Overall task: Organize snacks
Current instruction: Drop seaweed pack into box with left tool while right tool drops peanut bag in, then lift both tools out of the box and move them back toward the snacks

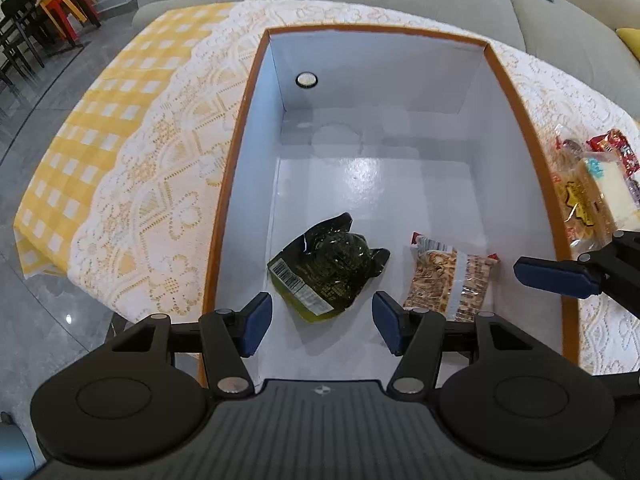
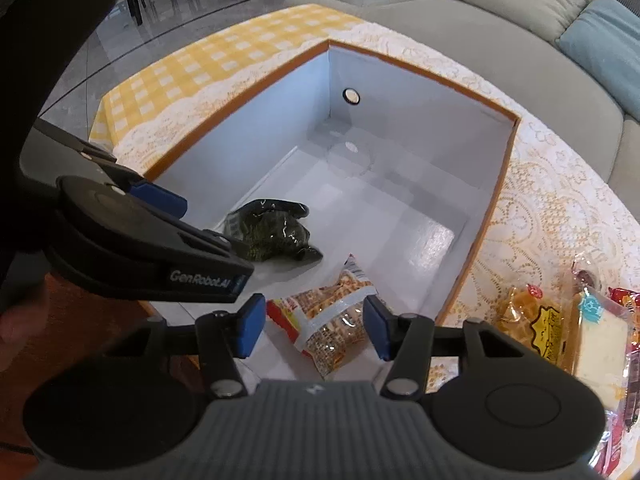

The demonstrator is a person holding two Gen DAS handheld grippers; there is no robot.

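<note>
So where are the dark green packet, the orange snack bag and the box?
Dark green packet [image 1: 328, 272], left wrist view, its crinkled middle.
Orange snack bag [image 2: 332, 328], right wrist view, its clear centre.
Box [image 1: 516, 92], left wrist view, its orange right rim.

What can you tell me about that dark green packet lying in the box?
The dark green packet is a small, crinkly bag of shiny plastic film, puffed up in the middle, with a yellow-green end that carries a white barcode label. It lies flat and a little askew on the white floor of the box, near the left wall. Nothing grips it: the blue jaws above stand apart and clear of it. A clear bag of tan snacks lies beside it, not touching.
</note>
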